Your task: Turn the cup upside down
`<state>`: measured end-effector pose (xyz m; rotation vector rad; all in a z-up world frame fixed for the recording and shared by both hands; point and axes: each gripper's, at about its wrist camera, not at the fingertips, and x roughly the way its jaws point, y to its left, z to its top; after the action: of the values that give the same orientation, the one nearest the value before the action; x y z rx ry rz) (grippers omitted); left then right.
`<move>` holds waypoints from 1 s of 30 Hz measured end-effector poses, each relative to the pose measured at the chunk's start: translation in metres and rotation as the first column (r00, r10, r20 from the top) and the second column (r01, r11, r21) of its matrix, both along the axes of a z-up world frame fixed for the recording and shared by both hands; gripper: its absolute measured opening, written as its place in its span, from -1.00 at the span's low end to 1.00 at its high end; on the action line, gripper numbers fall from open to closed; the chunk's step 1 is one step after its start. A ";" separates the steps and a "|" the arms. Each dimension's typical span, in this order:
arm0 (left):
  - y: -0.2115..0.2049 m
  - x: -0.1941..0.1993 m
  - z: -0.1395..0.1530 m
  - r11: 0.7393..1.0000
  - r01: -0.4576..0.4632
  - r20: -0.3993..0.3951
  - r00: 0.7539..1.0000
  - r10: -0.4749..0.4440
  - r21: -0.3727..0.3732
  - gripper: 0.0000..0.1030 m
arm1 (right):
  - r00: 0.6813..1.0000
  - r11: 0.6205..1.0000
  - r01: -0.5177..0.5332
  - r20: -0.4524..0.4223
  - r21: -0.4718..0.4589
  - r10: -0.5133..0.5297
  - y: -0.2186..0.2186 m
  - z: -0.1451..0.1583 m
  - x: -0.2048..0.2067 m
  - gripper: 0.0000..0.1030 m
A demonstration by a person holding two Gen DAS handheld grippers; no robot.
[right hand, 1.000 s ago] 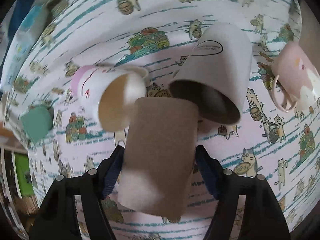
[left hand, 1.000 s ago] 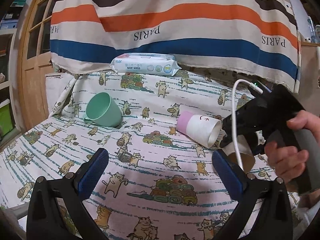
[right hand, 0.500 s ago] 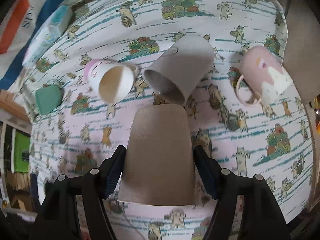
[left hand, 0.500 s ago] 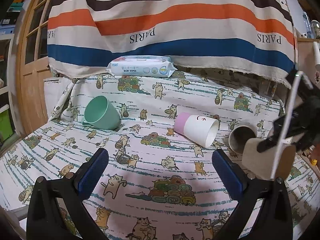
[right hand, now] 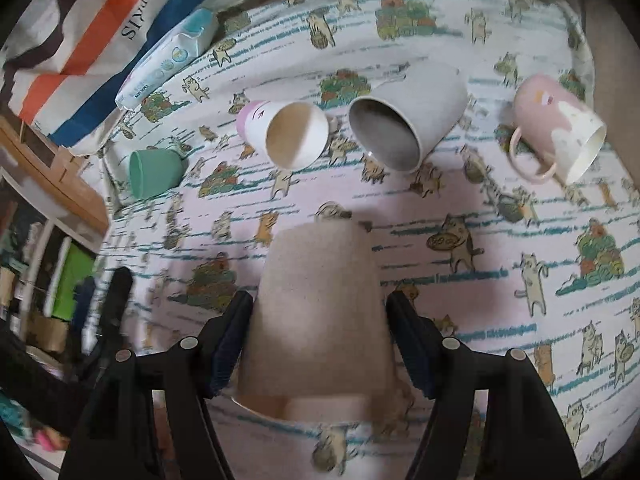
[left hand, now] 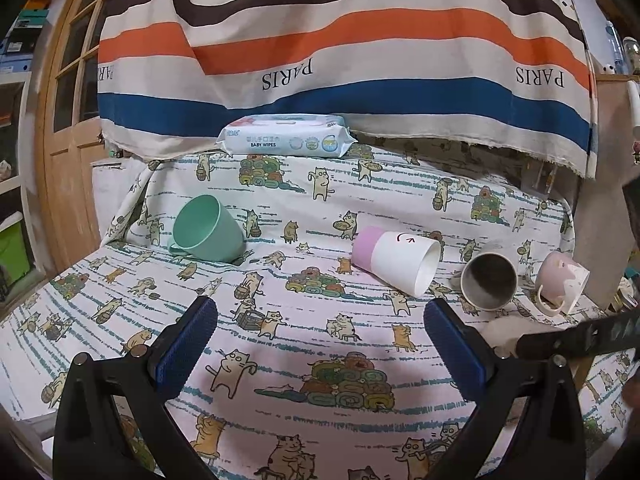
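While the right claw (right hand: pixel 320 336) pinches the beige cup (right hand: pixel 316 312) between its blue pads, the cup sits low in the centre of the right wrist view with its closed base toward the middle of the frame and its wide rim toward the lower edge, over the cat-print cloth (right hand: pixel 500 264) that covers the surface. Whether the rim touches the cloth cannot be told.

Across the upper half of that view four other cups lie on their sides: a green cup (right hand: pixel 154 172) at the left, a white cup with a pink base (right hand: pixel 286 136) beside it, a grey cup (right hand: pixel 408 120) just right of that, and a pink mug (right hand: pixel 556 136) with a handle at the far right. A pack of baby wipes (right hand: pixel 168 60) lies at the upper left against a striped cloth (right hand: pixel 80 28).

In the left wrist view the left claw (left hand: pixel 320 344) is spread wide with nothing between its pads, low in the frame above the cloth. At the lower right of that view a dark bar of the other tool crosses in front of a pale shape, too blurred to name.
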<state>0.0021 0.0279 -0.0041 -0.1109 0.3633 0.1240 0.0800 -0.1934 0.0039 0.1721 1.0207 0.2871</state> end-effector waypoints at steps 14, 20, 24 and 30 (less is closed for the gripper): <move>-0.003 -0.002 0.001 1.000 -0.006 0.006 1.000 0.005 0.023 0.99 | 0.936 0.999 0.049 0.348 0.019 -0.053 -0.051 0.026 -0.031 0.82; -0.014 -0.009 0.003 0.997 0.015 0.047 0.999 -0.019 0.079 0.99 | 0.784 0.980 0.156 0.619 -0.125 -0.046 -0.085 0.027 -0.055 0.99; -0.016 -0.008 0.004 0.996 0.017 0.045 0.999 -0.021 0.091 0.99 | 0.745 0.966 0.212 0.665 -0.149 -0.061 -0.099 0.021 -0.059 0.99; -0.016 -0.009 0.004 0.996 0.015 0.049 0.999 -0.019 0.089 0.99 | 0.702 0.962 0.240 0.707 -0.128 -0.081 -0.113 0.017 -0.061 0.99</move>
<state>-0.0067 0.0121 -0.0006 -0.0237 0.3083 0.1201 0.0189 -0.3064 0.0208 -0.0488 0.2607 0.0590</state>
